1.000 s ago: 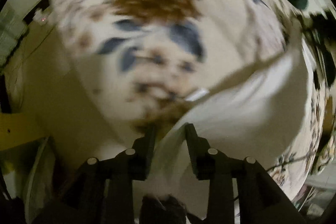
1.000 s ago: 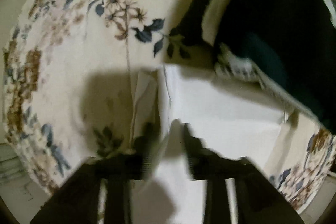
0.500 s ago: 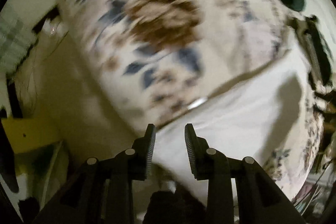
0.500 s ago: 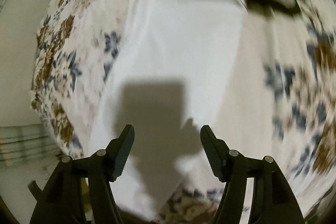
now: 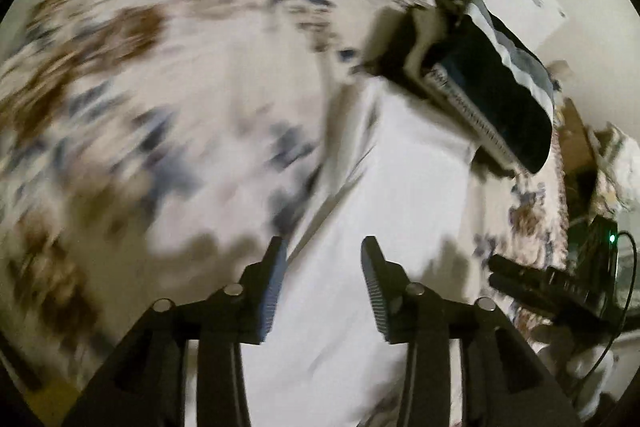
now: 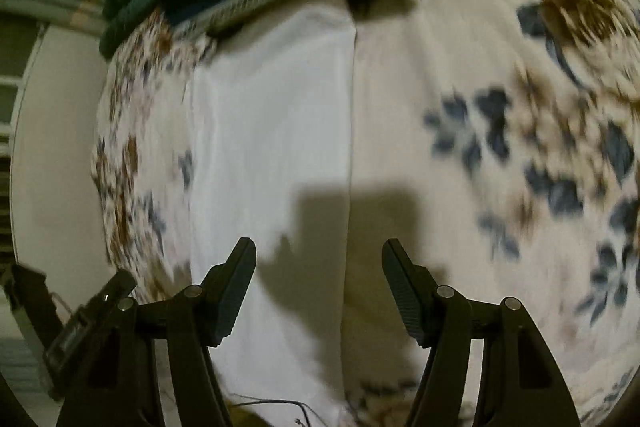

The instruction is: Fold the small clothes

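Now between folds: left gripper [image 5: 324, 281], jaws just opening, and right gripper [image 6: 318, 289] both spread, empty, above the white garment [image 6: 272, 131] lying on the floral bedspread [image 6: 500, 115]; next move: re-pinch an edge

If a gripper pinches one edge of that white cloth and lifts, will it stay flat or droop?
The white cloth will probably droop: it lies limp on the floral cover with soft creases, so it looks thin and floppy. It seems light, so a push would likely bunch it rather than slide it whole. Its folded edge may fall open when lifted.
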`<state>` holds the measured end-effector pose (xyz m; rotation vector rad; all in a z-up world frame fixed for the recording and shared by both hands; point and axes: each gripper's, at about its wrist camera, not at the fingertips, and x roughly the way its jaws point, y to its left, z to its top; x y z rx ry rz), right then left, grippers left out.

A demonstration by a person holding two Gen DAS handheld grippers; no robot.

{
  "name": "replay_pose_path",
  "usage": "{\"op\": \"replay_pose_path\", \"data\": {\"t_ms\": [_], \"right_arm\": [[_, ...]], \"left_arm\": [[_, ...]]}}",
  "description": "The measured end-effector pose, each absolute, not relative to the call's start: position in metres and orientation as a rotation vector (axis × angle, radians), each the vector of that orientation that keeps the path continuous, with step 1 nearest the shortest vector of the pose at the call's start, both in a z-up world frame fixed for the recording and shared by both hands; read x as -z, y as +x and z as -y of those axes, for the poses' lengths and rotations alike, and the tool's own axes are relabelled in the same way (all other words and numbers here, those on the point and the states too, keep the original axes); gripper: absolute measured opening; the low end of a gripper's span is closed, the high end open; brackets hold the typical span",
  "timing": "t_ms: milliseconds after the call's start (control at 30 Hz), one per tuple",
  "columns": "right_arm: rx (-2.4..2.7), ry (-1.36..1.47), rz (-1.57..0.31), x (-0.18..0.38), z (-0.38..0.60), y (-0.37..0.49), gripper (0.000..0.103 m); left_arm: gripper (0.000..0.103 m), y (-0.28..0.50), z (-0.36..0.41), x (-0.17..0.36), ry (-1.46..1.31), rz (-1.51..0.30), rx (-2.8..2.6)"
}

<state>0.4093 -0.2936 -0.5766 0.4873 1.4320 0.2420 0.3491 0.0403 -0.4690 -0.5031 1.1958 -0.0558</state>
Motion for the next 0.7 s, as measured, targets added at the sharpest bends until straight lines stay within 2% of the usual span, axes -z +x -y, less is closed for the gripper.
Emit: {"op": "replay_pose_path", "data": {"t_ms": [100, 300, 500, 600, 633, 667, 700], "right_arm": [[-0.235, 0.555, -1.394, 0.584, 0.297, 0.449, 0.067], [-0.167, 0.61, -1.364, 0.611, 0.305, 0.51, 0.067], [-0.173, 0.707, -1.354, 0.641, 0.313, 0.546, 0.067], [-0.201, 0.745, -1.317, 0.65, 0.315, 0.561, 0.067], [-0.207, 0.758, -1.309, 0.651, 0.316, 0.563, 0.067], [-0.216, 0.778, -1.293, 0.653, 0.316, 0.567, 0.067], [-0.225, 0.789, -1.282, 0.653, 0.317, 0.569, 0.067]], "left_arm": [[0.046, 0.409, -0.038, 0.49, -0.538, -1.199, 0.146], [0.046, 0.494, -0.03, 0.538, -0.555, -1.277, 0.243], [0.046, 0.527, -0.01, 0.558, -0.476, -1.32, 0.339], [0.043, 0.529, -0.011, 0.561, -0.492, -1.283, 0.363], [0.04, 0.528, -0.013, 0.56, -0.499, -1.267, 0.366], [0.018, 0.527, -0.014, 0.558, -0.501, -1.251, 0.363], [0.007, 0.526, -0.016, 0.558, -0.502, -1.244, 0.372]]}}
